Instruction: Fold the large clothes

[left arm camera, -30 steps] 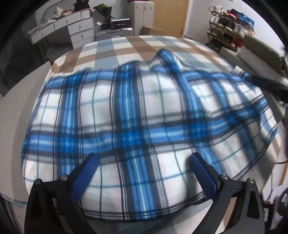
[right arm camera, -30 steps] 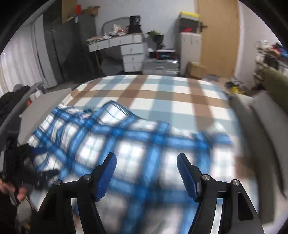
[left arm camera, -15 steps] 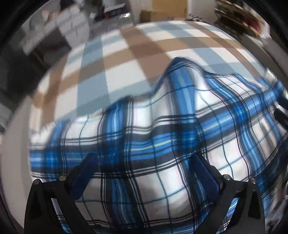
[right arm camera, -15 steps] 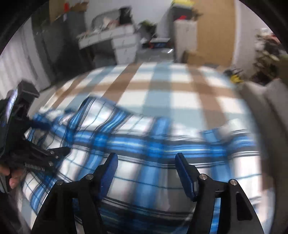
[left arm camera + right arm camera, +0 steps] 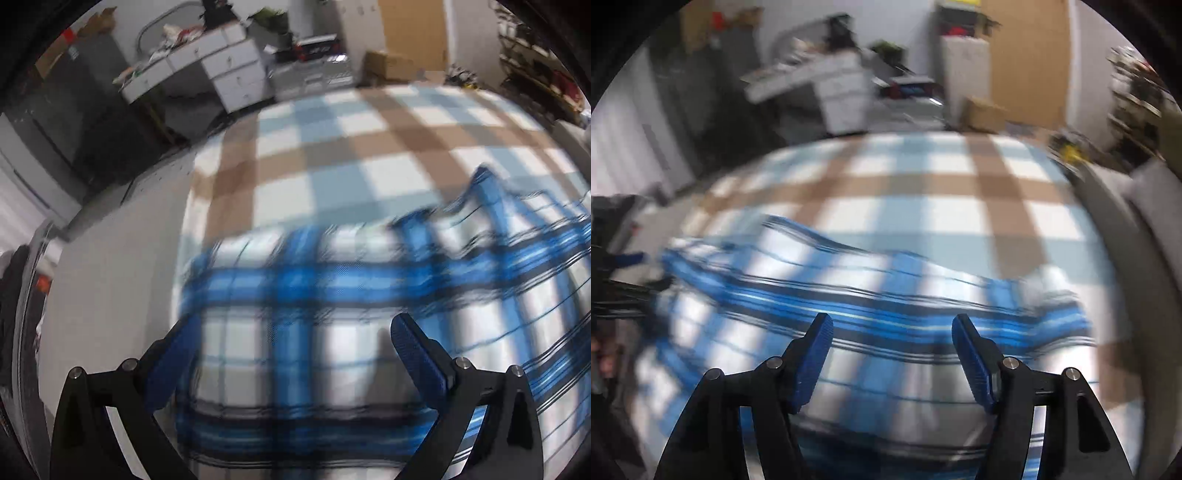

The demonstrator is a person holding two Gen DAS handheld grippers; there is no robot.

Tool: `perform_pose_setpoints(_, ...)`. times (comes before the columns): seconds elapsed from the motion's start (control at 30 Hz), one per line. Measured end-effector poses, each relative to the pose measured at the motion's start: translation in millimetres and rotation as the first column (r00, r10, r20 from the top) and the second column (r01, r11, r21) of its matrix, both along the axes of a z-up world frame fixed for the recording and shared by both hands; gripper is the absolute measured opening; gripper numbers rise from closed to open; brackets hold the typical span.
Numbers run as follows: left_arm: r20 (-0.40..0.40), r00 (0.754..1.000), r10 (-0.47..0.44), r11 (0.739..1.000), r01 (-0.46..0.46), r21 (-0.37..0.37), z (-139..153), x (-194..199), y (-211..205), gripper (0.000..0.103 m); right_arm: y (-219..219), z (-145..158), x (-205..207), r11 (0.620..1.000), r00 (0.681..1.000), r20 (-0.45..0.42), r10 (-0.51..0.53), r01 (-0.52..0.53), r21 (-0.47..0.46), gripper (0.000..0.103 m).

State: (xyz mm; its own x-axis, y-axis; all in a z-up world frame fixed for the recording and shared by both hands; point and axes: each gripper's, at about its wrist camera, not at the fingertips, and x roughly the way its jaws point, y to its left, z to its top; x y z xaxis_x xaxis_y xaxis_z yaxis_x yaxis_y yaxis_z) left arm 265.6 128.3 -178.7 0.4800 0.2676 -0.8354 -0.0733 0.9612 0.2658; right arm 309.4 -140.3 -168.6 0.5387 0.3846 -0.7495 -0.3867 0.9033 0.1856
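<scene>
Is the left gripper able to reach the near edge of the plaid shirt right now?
Probably yes. The left gripper is open just above the plaid shirt, which lies flat on the bed with nothing in between, though motion blur hides the exact edge.

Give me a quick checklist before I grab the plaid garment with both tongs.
1. Left tongs open: ok, jaws spread wide, nothing between them.
2. Right tongs open: ok, jaws apart and empty.
3. Blue plaid garment lying on the checked bedspread: ok.
4. Garment flat: not ok, its far edge rises in a ridge.
5. Which edge or corner to grip: cannot tell, both views are motion-blurred.
6. Tongs touching the fabric: cannot tell from these views.
</scene>
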Motion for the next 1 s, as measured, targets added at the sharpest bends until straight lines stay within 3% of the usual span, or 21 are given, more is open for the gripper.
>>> perform_pose_setpoints(0.17,-0.025,0.999,0.047,0.985,-0.050,-0.166,-23.4,8.3,21.8,0.102,73.2,-7.3,8.8,0.995,0.994,-0.058,0.090,-0.087,0.050,0.067)
perform_pose_setpoints(0.3,0.020,0.999,0.050,0.984,-0.046,-0.174,-24.9,1.2,19.9,0.103,126.8,-43.6,29.4,0.983,0.986,-0.126,0.108,-0.125,-0.134,0.068)
perform_pose_setpoints(0.33,0.034,0.998,0.049,0.984,-0.043,-0.172,-25.7,-0.8,18.6,0.103,129.1,-43.1,26.7,0.982,0.990,-0.093,0.106,-0.119,-0.146,0.069)
perform_pose_setpoints(0.53,-0.007,0.997,0.075,0.976,-0.075,-0.202,-27.9,2.8,19.7,0.103,114.3,-49.4,11.4,0.969,0.983,-0.060,0.175,-0.182,-0.167,0.068)
perform_pose_setpoints(0.6,-0.021,0.999,0.043,0.979,-0.046,-0.199,-28.2,5.0,9.3,0.102,106.2,-47.9,10.8,0.964,0.981,-0.057,0.184,-0.191,-0.187,0.068)
perform_pose_setpoints(0.7,-0.016,1.000,0.010,0.958,-0.014,-0.286,-33.2,3.3,-5.8,0.102,85.7,-42.8,16.1,0.966,0.984,-0.055,0.171,-0.178,-0.189,0.066)
perform_pose_setpoints(0.8,-0.002,0.996,-0.087,0.973,0.084,-0.214,-37.5,-4.0,-42.4,0.102,55.1,-40.8,32.3,0.969,0.987,-0.056,0.153,-0.161,-0.188,0.066)
perform_pose_setpoints(0.9,-0.015,0.989,-0.146,0.965,0.140,-0.222,-31.9,-9.9,-58.2,0.102,41.5,-31.7,41.5,0.961,0.993,-0.056,0.107,-0.118,-0.250,0.066)
perform_pose_setpoints(0.93,-0.003,0.989,-0.149,0.969,0.146,-0.201,-26.4,-14.1,-58.2,0.102,39.3,-24.2,40.6,0.959,0.996,-0.051,0.074,-0.085,-0.271,0.061)
perform_pose_setpoints(1.0,0.039,0.992,-0.123,0.980,0.127,-0.151,-15.9,-22.5,-52.2,0.102,41.5,-0.7,27.6,0.980,0.996,-0.027,0.085,-0.088,-0.176,0.059)
